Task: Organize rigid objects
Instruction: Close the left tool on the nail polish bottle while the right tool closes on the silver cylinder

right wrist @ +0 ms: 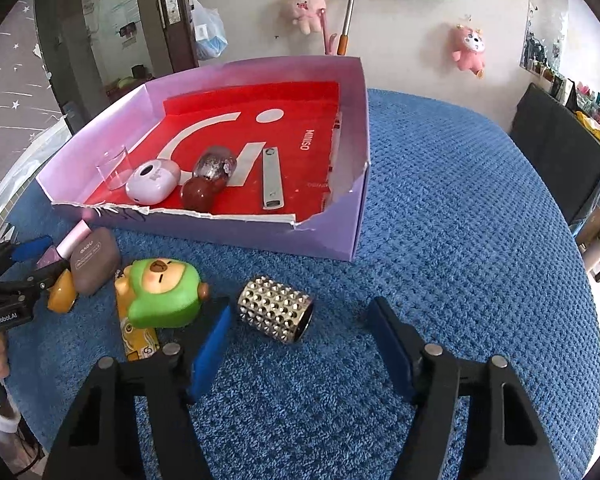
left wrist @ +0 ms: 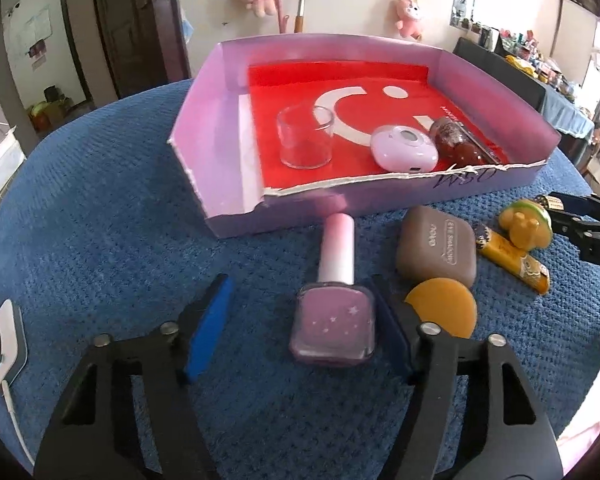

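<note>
So the tray (right wrist: 352, 216) sits toward the back of the tabletop (right wrist: 460, 240). Inside it: a glass cup (left wrist: 305, 136) at the left, an earbud case (left wrist: 404, 148) next to it, then a bottle (right wrist: 208, 178) and a flat metal bar (right wrist: 272, 178). In front of the tray, left to right: nail polish bottle (left wrist: 334, 312), pouch (left wrist: 438, 250), figurine (right wrist: 164, 292), studded cylinder (right wrist: 276, 310).

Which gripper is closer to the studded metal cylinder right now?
Right. The right gripper has the cylinder lying between its open fingers, untouched. The left gripper is off to the side, around the nail polish bottle.
</note>
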Action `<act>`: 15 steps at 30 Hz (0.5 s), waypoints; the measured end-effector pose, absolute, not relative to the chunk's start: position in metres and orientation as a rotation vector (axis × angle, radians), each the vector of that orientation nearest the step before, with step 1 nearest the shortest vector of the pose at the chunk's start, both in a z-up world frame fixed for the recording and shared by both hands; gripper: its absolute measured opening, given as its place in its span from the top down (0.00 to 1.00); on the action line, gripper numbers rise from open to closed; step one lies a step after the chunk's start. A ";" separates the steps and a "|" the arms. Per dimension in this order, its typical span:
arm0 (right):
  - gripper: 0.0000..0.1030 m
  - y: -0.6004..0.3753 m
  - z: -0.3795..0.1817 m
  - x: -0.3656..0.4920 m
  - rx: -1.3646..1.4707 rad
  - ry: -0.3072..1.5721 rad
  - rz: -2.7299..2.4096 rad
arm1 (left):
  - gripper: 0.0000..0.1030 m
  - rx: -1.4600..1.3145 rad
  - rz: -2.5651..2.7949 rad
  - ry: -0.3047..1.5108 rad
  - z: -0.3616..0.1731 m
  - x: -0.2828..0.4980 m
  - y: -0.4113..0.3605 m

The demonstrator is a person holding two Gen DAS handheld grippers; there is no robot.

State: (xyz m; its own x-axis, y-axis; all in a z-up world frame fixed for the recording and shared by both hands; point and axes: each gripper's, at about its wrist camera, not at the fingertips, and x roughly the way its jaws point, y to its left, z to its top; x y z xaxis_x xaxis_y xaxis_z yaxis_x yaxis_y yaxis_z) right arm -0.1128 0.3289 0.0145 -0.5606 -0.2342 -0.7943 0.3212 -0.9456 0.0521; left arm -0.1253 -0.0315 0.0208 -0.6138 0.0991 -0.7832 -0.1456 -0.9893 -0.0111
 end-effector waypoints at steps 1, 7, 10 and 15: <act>0.38 0.328 0.014 -0.113 1.256 0.144 -2.525 | 0.45 -1.302 2.698 0.087 0.021 -0.126 -0.030; 0.61 0.323 0.015 -0.113 1.217 0.134 -2.495 | 0.67 -1.273 2.672 0.101 0.023 -0.124 -0.021; 0.61 0.318 0.017 -0.109 1.181 0.143 -2.492 | 0.67 -1.272 2.672 0.084 0.025 -0.121 -0.024; 0.61 0.317 0.032 -0.099 1.116 0.117 -2.500 | 0.67 -1.274 2.664 0.039 0.028 -0.116 -0.028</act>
State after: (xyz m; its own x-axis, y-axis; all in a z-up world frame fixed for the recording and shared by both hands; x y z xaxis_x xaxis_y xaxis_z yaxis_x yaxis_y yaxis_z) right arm -0.0992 0.3172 0.0320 -0.6021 -0.3231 -0.7302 0.3901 -0.9169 0.0840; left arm -0.1156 -0.0279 0.0279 -0.6134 0.1580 -0.7738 -0.1808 -0.9818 -0.0572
